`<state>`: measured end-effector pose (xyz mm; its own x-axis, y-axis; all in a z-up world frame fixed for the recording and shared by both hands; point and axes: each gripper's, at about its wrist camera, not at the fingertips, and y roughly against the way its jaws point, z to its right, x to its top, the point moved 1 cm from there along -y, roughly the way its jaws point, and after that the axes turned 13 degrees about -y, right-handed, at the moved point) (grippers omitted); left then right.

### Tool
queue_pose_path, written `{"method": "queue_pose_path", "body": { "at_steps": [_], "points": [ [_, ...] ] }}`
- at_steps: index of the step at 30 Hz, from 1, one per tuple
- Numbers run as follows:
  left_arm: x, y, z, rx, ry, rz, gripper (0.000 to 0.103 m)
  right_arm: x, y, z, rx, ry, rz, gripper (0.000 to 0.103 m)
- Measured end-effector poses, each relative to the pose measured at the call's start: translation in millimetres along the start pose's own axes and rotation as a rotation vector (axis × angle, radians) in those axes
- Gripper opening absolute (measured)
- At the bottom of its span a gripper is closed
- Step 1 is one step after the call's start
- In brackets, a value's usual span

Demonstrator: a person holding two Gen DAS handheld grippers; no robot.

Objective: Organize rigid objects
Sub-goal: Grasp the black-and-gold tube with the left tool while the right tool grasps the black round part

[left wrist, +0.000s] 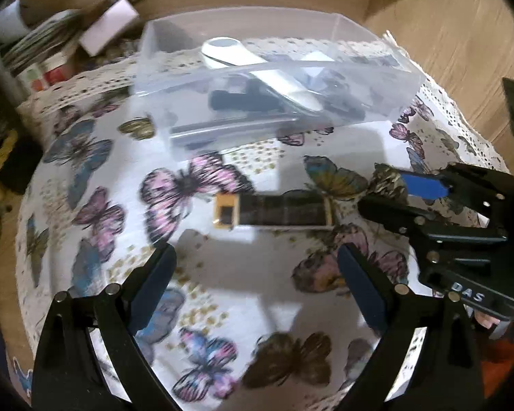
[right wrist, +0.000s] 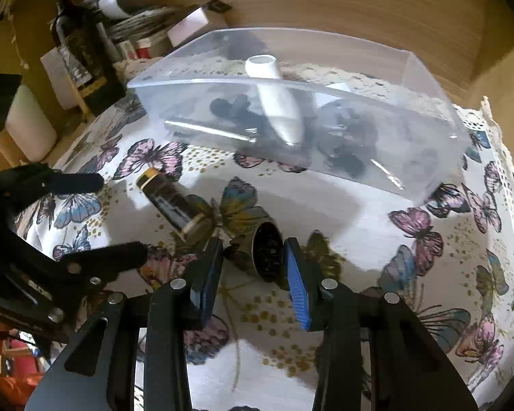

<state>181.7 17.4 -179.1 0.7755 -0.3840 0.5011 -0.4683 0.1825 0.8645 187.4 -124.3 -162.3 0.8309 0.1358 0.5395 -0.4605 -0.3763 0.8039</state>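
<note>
A dark cylinder with gold ends (left wrist: 274,210) (right wrist: 176,202) lies on the butterfly tablecloth, just ahead of my open left gripper (left wrist: 257,270). A small dark round cap with a gold rim (right wrist: 266,257) sits between the blue pads of my right gripper (right wrist: 252,267); the jaws stand close on either side of it, and contact is unclear. The right gripper also shows in the left wrist view (left wrist: 387,195). A clear plastic bin (left wrist: 274,78) (right wrist: 291,120) beyond holds a white bottle-like item (right wrist: 277,102) and dark objects.
The table carries a butterfly-print cloth (left wrist: 96,212) with a lace edge (right wrist: 497,130). A dark bottle (right wrist: 75,44), boxes and papers (left wrist: 68,44) crowd the far left. A wooden wall (right wrist: 325,0) stands behind the bin.
</note>
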Motion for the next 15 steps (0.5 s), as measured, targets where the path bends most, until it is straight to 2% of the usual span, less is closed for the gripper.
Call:
{"method": "queue_pose_path", "body": {
  "at_steps": [3,5,7,15],
  "points": [
    [8.8,-10.9,4.9,0.004,-0.014,-0.019,0.096,1.5,6.4,9.6,-0.01,-0.015,0.021,0.034],
    [12.9,-12.5,6.6,0.017,-0.023,-0.004,0.095,2.0,10.3,15.4,-0.023,-0.023,0.034,0.034],
    [15.4,-12.2,6.3,0.008,-0.022,0.009,0.08,2.1,12.2,19.4,-0.029,-0.03,0.041,0.034],
    [11.9,-2.7,-3.3,0.006,0.017,0.032,0.08,6.0,18.7,28.5,-0.024,-0.052,0.061,0.034]
  ]
}}
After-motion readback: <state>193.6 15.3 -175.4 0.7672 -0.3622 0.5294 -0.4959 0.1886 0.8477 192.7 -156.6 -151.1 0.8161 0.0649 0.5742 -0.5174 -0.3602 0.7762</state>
